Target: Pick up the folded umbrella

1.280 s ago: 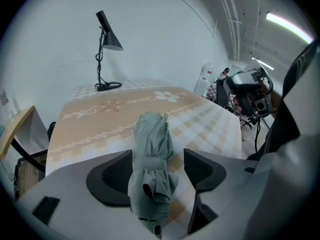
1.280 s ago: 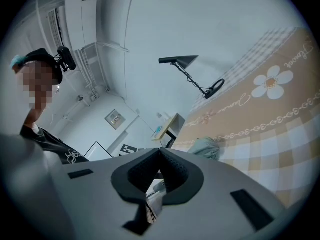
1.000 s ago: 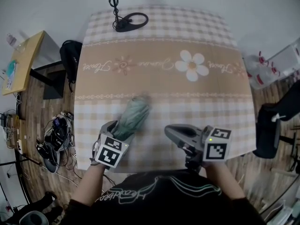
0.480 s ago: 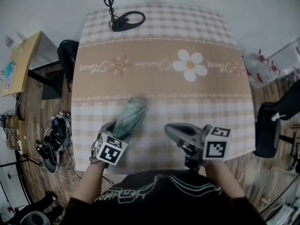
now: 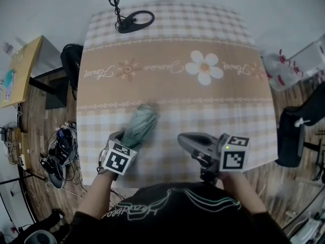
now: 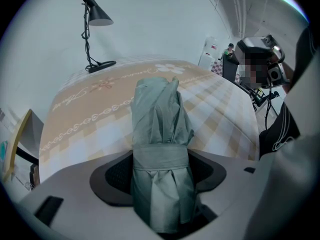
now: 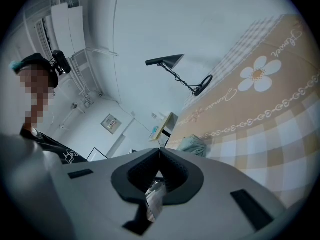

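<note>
The left gripper (image 5: pixel 123 142) has its two pads pressed in from either side on the folded umbrella (image 6: pixel 157 119), right at the strap that wraps it. That looks like a sensible place to take it, since the band is where the loose green cloth is bundled tightest and least likely to slip. The rest of the umbrella runs away from the jaws across the checked table (image 5: pixel 228 116), pointing towards the far side where the lamp (image 5: pixel 133 20) stands.

The right gripper (image 7: pixel 159 154) has its tips brought together with nothing between them. It hangs over the near edge of the table, well apart from the umbrella, and I judge it is simply kept out of the way of a one-handed pickup.

I cannot tell whether the umbrella's far end rests on the cloth or is just clear of it. Its handle end is buried behind the left jaws. A small pale shape shows low behind the right jaws, too blurred to name, and the person's dark top cuts off the nearest strip of table.
</note>
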Tool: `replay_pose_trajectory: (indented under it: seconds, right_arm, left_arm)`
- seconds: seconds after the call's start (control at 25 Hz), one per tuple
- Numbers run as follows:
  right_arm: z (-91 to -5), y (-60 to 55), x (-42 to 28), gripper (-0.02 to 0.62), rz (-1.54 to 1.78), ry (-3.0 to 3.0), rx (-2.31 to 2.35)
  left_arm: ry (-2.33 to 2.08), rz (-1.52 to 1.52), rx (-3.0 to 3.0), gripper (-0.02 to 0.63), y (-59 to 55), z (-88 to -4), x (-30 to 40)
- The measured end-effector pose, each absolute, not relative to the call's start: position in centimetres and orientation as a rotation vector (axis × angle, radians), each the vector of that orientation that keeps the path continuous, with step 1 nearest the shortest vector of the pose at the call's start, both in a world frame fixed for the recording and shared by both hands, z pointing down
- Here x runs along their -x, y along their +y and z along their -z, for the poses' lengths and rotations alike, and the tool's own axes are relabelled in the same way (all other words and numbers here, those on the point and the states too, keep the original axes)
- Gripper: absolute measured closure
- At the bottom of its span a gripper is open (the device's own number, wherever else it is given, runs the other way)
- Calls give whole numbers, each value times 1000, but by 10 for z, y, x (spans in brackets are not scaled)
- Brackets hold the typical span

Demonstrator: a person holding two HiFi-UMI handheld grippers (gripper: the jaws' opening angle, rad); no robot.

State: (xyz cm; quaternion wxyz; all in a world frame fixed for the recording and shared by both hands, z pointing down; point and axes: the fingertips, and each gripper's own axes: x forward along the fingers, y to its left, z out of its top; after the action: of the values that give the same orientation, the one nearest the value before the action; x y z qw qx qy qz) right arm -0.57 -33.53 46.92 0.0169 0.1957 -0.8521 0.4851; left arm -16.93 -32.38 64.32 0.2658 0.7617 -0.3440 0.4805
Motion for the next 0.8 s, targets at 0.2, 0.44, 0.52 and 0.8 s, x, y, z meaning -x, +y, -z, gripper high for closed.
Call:
replay_pose_trajectory:
  seconds: [0.2,0.44,0.52,0.8]
  right_arm:
    - [-469,-331,6,584,-1513,-2648,-616]
    - [-473,-321,6,584,-1520,-2644,-628]
    - [-472,-318,6,584,-1519,-2643,-637]
    - [-469,-307,4,584,-1518,-2650,-672]
  left_arm:
    - [-940,-1282,-2045,316,-324,-643,170]
    - [-942,-1271,-2049,333,-325,-642,171]
    - [-940,-1266,-2047,336,-325,-642,172]
    - [-929,-1173,-2021,342,-323,-636,168]
